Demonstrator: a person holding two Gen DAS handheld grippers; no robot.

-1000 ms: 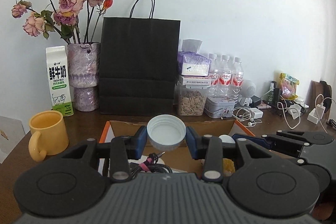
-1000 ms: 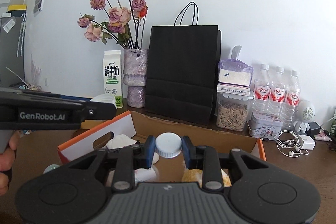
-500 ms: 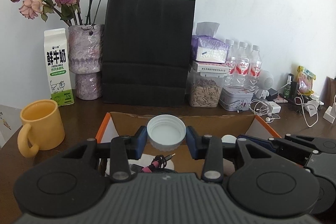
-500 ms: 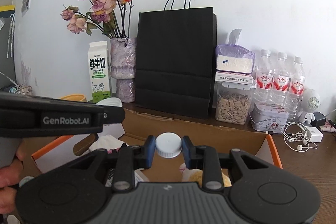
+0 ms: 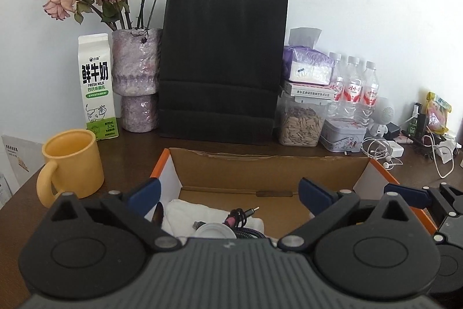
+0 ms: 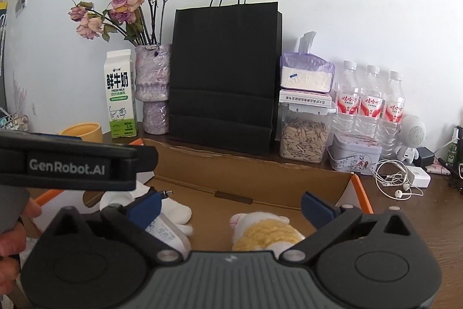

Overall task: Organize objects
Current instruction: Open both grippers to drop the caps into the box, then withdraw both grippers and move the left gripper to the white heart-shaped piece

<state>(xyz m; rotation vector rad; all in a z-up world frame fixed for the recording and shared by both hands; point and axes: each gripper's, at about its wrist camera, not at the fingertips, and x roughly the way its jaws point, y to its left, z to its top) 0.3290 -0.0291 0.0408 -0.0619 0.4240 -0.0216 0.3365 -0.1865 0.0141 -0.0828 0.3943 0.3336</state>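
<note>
Both claws, left claw (image 5: 228, 194) and right claw (image 6: 230, 206), opening with nothing between; white plastic cap (image 5: 214, 230) in orange-edged cardboard box (image 5: 269, 164) is light, rigid, slick: pinch across rim.

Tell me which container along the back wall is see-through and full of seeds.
The lidded plastic box of seeds, between the black paper bag and the water bottles; a tissue pack sits on top.
</note>
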